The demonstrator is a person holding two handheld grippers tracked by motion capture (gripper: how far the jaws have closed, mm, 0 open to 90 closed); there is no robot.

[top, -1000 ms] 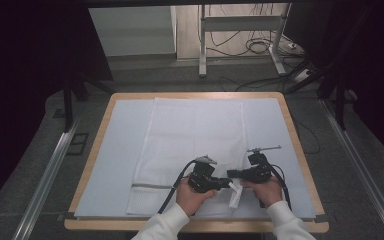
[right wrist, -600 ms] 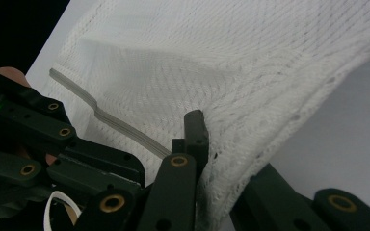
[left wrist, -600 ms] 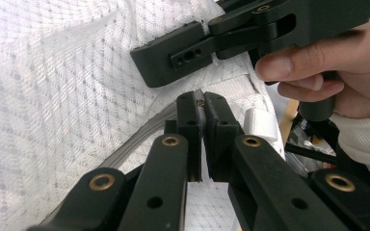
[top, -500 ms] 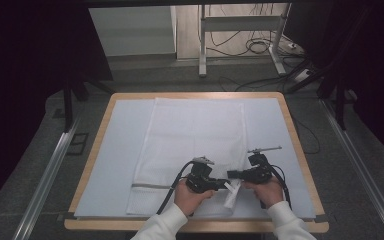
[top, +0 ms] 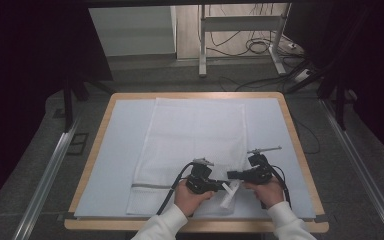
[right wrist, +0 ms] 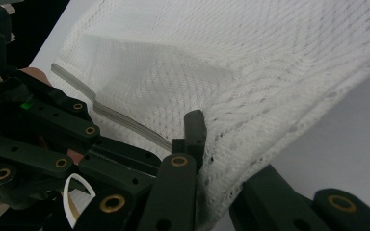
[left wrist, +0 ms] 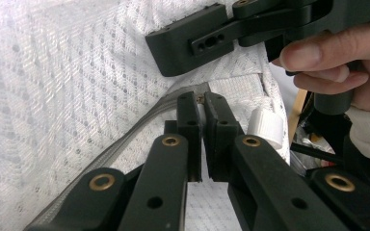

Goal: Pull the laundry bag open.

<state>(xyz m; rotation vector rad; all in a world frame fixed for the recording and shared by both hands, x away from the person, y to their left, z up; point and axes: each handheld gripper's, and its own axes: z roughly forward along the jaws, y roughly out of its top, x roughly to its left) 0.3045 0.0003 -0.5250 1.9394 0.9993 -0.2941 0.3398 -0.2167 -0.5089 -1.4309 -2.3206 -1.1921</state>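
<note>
A white mesh bag [top: 195, 140] lies flat on the table, with a grey zipper [top: 152, 186] running across near its front end. My left gripper [top: 221, 186] points right and is shut on the small zipper pull [left wrist: 201, 99] at the end of the zipper line [left wrist: 125, 144]. My right gripper [top: 232, 175] points left toward it and is shut on the bag's mesh edge [right wrist: 250, 144], which drapes over one finger. A corner of the bag [top: 228, 196] is lifted between the two grippers. In the left gripper view the right gripper [left wrist: 207, 41] sits just above my jaws.
A pale blue mat [top: 115, 150] covers the wooden-rimmed table [top: 92, 160]. Metal rails [top: 50, 175] run along both sides on the floor. Cables and a frame leg [top: 202, 45] stand beyond the far edge. A small white cap-like part [left wrist: 266, 126] sits beside the left jaws.
The lifted corner of the bag between the grippers has shifted slightly. Both hands stay almost where they were.
</note>
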